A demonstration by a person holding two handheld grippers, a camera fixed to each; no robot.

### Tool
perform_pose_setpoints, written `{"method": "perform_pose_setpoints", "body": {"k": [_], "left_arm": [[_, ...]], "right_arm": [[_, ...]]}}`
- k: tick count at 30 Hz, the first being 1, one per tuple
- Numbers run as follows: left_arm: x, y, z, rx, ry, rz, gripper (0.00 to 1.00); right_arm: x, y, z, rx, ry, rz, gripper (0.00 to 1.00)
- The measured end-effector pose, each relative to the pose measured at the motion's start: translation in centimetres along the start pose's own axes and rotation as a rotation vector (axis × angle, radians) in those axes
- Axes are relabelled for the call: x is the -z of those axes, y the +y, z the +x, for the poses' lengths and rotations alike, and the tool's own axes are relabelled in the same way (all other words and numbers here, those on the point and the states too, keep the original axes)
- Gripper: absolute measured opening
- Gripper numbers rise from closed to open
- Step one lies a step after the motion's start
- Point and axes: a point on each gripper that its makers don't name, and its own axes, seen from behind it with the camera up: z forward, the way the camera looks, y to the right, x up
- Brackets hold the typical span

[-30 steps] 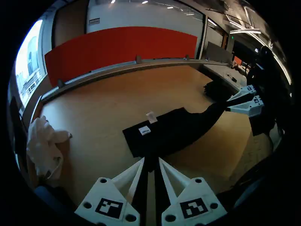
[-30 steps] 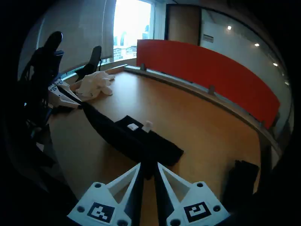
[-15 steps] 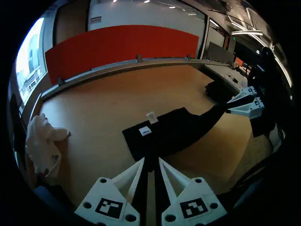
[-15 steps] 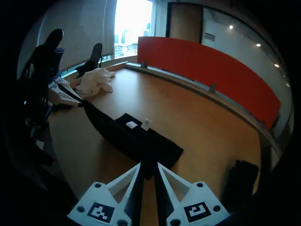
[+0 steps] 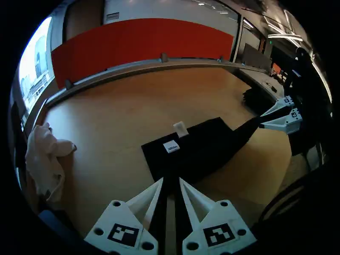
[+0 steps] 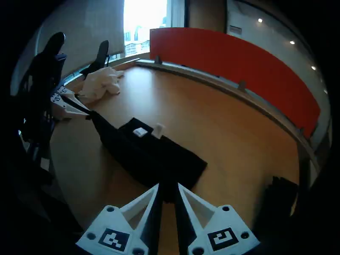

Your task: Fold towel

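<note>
On the bench (image 5: 106, 110), the towel (image 5: 199, 146) is lying half spread. Its far part is resting flat with two white tags (image 5: 172, 146) facing up, and its near edge is hanging raised between the two grippers. The left gripper (image 5: 170, 183) is pinching one near corner, its fingers (image 5: 146, 199) closed on the cloth. The right gripper (image 6: 168, 187) is clamping the other corner the same way.

The step in hand is probably carrying this lifted edge over onto the far edge. To do it well, both hands should be travelling together at one height, holding the edge taut so no sag is forming in the middle. They should also be lifting enough that the resting half is not dragging across the wood. A white cloth (image 5: 42, 159) is sitting well apart, out of the way.
</note>
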Motion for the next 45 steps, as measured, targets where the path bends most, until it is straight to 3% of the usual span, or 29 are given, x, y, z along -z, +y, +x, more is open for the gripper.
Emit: {"method": "perform_pose_setpoints", "body": {"k": [23, 45], "left_arm": [[-5.9, -1.4, -1.2, -0.020, -0.057, 0.004, 0.10], [-9.8, -2.6, -1.9, -0.032, -0.080, 0.041, 0.14]], "right_arm": [[-5.3, 2.0, -2.2, -0.037, -0.099, -0.001, 0.17], [-8.7, 3.0, -3.5, -0.032, -0.135, -0.020, 0.19]]}}
